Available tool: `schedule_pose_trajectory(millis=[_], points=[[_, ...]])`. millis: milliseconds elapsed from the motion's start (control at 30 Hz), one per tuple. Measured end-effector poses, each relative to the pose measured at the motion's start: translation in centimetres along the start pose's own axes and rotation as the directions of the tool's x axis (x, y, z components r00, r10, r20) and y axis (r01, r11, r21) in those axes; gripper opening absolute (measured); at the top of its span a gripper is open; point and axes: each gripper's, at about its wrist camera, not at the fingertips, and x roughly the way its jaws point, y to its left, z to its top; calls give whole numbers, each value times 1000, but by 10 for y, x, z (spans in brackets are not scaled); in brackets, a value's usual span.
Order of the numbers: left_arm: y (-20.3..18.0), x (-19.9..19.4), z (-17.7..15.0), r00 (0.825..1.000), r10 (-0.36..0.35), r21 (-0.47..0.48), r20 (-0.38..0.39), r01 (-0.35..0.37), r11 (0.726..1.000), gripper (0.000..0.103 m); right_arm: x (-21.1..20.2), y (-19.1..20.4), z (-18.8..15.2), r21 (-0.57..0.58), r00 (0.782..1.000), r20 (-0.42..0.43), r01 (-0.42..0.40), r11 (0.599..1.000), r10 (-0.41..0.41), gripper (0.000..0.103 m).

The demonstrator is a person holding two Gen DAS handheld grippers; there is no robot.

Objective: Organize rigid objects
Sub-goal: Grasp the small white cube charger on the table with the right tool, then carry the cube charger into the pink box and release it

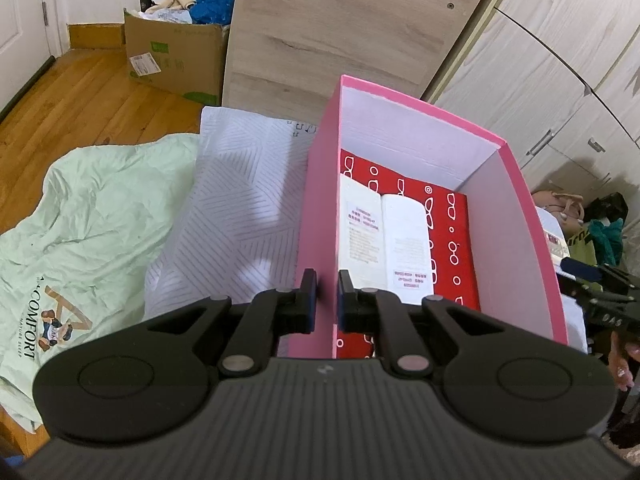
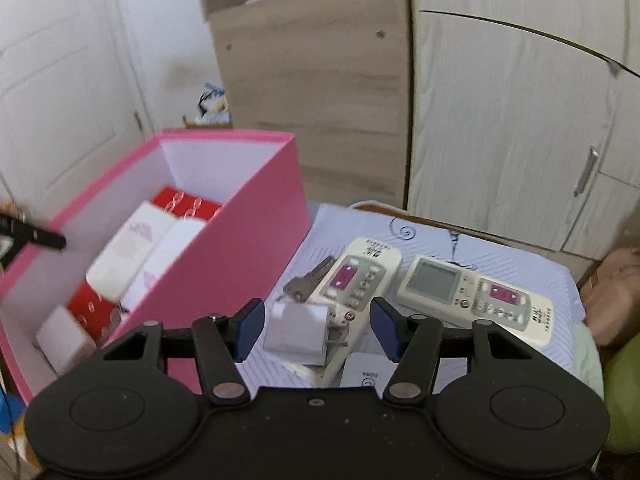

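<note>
On the bed (image 2: 460, 240), your left gripper (image 1: 327, 292) pinches the near wall of the pink box (image 1: 316, 216) while your right gripper (image 2: 318, 326) hangs released over loose items.

The bed wears a pale striped sheet, with a mint-green quilt (image 1: 92, 208) lying to the left of the box. The pink box stands open-topped on the sheet; inside it a red patterned box (image 1: 448, 232) lies flat with two white cartons (image 1: 384, 236) on top. Just right of the pink box lie two white remote controls (image 2: 476, 294), side by side. Your right gripper's blue pads (image 2: 250, 330) stand wide apart, touching nothing, with a small white charger block (image 2: 298, 330) below the gap, resting against the nearer remote. A grey key (image 2: 310, 280) lies beside that remote's upper end.
</note>
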Motion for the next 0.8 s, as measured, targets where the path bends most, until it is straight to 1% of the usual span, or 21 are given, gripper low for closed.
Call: schedule_pose_trajectory(millis=[100, 200, 233, 300, 433, 467, 533, 600, 700, 800], points=[[-1, -1, 0, 1000, -3, 0, 0, 3, 1000, 9, 4, 6, -5, -32, 1000, -15, -27, 999, 26, 59], [-4, -1, 0, 1000, 5, 32, -3, -5, 999, 8, 15, 11, -4, -41, 997, -73, -14, 999, 10, 57], [-5, -1, 1, 1000, 9, 38, -3, -9, 999, 8, 18, 13, -5, -55, 997, -82, -15, 998, 10, 56], [-7, -1, 1, 1000, 14, 48, -2, -14, 999, 8, 23, 17, -5, -81, 996, -86, 9, 997, -16, 56], [-7, -1, 1, 1000, 13, 48, -2, -13, 999, 8, 37, 18, -4, -78, 994, -105, 25, 997, -33, 58], [-7, -1, 1, 1000, 12, 47, -2, -12, 999, 8, 37, 20, -5, -90, 994, -100, 36, 995, -45, 58], [-8, -1, 2, 1000, 14, 51, -1, -14, 999, 8, 40, 23, -6, -126, 993, -91, 63, 990, -75, 53], [-10, -1, 2, 1000, 15, 56, 1, -15, 998, 8, 39, 27, -5, -146, 992, -90, 73, 986, -87, 52], [-9, 0, 2, 1000, 13, 55, 1, -13, 998, 8, 36, 31, -5, -173, 988, -82, 112, 978, -128, 51], [-9, 0, 1, 1000, 14, 55, 1, -14, 998, 8, 27, 25, 0, -146, 990, -50, 127, 981, -135, 51]])
